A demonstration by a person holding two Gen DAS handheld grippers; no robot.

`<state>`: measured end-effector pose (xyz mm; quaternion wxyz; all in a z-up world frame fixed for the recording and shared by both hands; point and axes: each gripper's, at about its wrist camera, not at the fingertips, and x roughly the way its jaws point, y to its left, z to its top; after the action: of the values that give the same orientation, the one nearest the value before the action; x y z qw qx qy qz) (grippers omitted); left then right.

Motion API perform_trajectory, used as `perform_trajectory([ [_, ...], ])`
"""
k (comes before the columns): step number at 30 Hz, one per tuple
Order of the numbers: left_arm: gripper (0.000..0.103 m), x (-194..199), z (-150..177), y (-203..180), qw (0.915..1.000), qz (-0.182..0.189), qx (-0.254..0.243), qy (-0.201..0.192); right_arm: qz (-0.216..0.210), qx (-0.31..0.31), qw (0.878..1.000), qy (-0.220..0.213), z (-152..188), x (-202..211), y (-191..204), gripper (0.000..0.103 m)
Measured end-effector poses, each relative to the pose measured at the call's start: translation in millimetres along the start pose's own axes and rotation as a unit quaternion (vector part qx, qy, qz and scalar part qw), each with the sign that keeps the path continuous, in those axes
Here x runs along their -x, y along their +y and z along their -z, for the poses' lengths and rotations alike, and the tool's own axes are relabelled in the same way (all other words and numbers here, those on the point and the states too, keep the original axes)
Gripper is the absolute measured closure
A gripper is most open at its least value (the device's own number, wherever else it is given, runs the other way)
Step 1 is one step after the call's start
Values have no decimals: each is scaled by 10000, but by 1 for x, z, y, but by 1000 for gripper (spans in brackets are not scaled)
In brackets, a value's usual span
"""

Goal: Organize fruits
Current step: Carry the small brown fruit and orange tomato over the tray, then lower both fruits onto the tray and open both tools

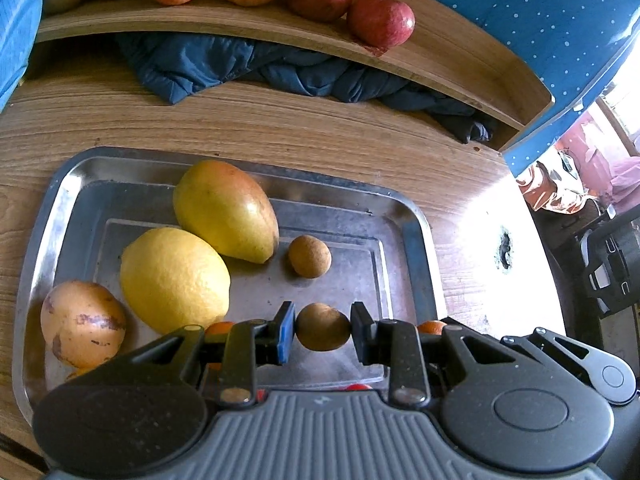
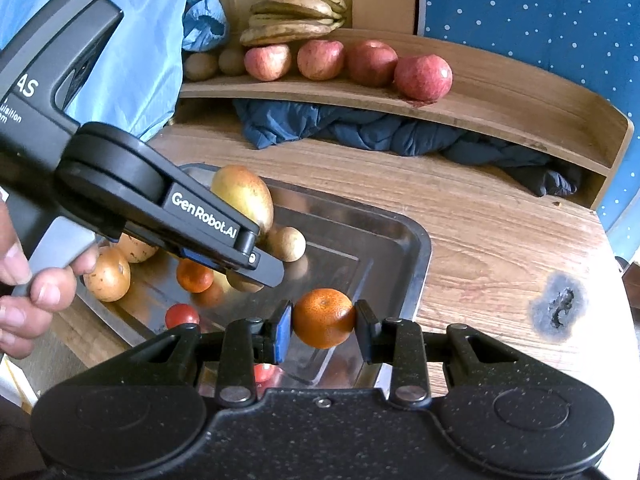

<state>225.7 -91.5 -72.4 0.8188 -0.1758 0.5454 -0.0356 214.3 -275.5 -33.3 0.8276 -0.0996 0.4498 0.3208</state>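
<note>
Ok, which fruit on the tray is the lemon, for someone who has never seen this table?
Find the steel tray on the wooden table, below the shelf of red apples. At its left side three big fruits lie in a row; the lemon is the middle one. It alone is plain bright yellow with pebbled skin, unlike the smooth, red-blushed mango behind it.

Your wooden table [image 1: 280, 120] carries a steel tray [image 1: 416, 240] near you and a crumpled dark blue cloth [image 1: 280, 68] at its far edge, under the wooden shelf [image 2: 520, 108]. On that shelf you have four red apples [image 2: 423, 77] in a row, with bananas [image 2: 296, 12] at their left end.
</note>
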Motion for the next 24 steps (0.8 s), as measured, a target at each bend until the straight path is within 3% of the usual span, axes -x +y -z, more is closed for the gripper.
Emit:
perform_trajectory([
  [24,71,-8,-5,-2,9997,-191,124,44,-227,35,9993,283,9,-11,-4,68],
])
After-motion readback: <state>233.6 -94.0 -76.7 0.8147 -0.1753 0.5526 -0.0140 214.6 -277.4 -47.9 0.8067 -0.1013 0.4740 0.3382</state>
